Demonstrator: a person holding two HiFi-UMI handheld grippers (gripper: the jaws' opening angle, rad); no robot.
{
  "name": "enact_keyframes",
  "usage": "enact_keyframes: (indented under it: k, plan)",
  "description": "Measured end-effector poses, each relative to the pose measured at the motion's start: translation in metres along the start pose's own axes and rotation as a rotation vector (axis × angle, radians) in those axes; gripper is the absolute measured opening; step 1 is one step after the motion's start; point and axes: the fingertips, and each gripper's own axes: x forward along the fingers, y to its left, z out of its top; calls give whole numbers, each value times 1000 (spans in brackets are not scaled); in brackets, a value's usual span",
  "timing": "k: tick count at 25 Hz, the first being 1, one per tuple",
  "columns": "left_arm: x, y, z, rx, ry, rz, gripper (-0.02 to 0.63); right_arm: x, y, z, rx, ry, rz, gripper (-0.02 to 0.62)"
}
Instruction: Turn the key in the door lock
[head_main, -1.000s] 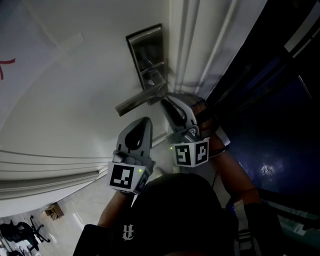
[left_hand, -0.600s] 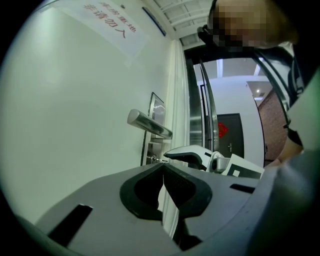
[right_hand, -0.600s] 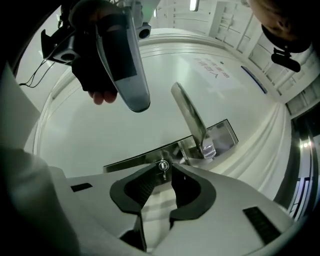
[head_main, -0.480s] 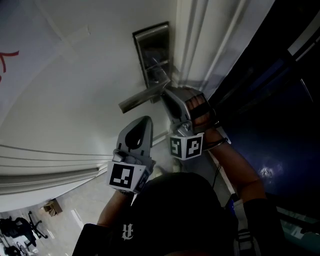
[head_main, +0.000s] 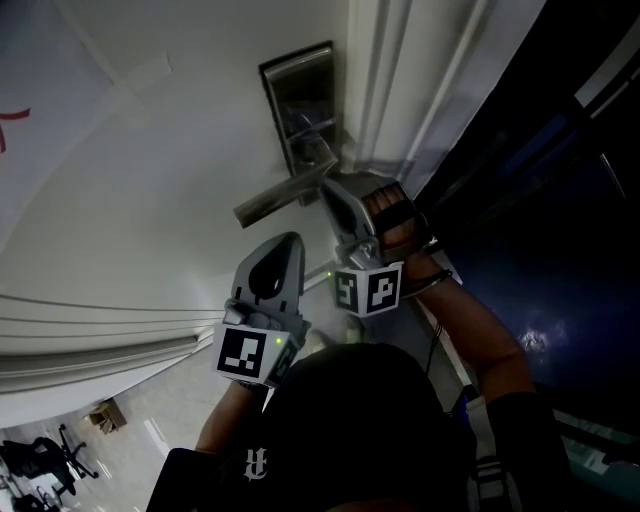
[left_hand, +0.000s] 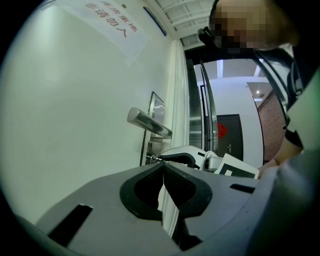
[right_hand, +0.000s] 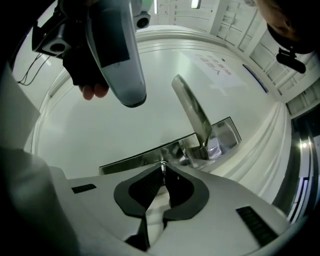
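Brushed-steel lock plate (right_hand: 135, 159) on the white door (head_main: 150, 180), beside the lever handle (right_hand: 192, 112). The right gripper (right_hand: 163, 171) has its jaws pinched on the key (right_hand: 162, 165), which appears seated in the plate's keyhole; the left gripper (left_hand: 162, 167) is closed on nothing, well back. A clean turn calls for rolling the wrist about the key's own axis, with a firm pinch, clear of the lever

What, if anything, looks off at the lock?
Nothing stands out: lever handle and lock plate look intact; right hand-held gripper is shut on the key; left hand-held gripper is shut, empty.
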Motion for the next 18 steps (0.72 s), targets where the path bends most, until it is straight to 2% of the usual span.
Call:
enact_keyframes:
  k: [7,12,18]
  plan:
    - [1,-1,0,1,-4,-4,6,0,-2,-1,173,11,8,32]
    - [1,-2,1,1,-3,-7,6,1,-5,-3,451,31,32,20]
    - [0,-2,0,2,-2,-5,6,1,-6,-5,644,36,45,20]
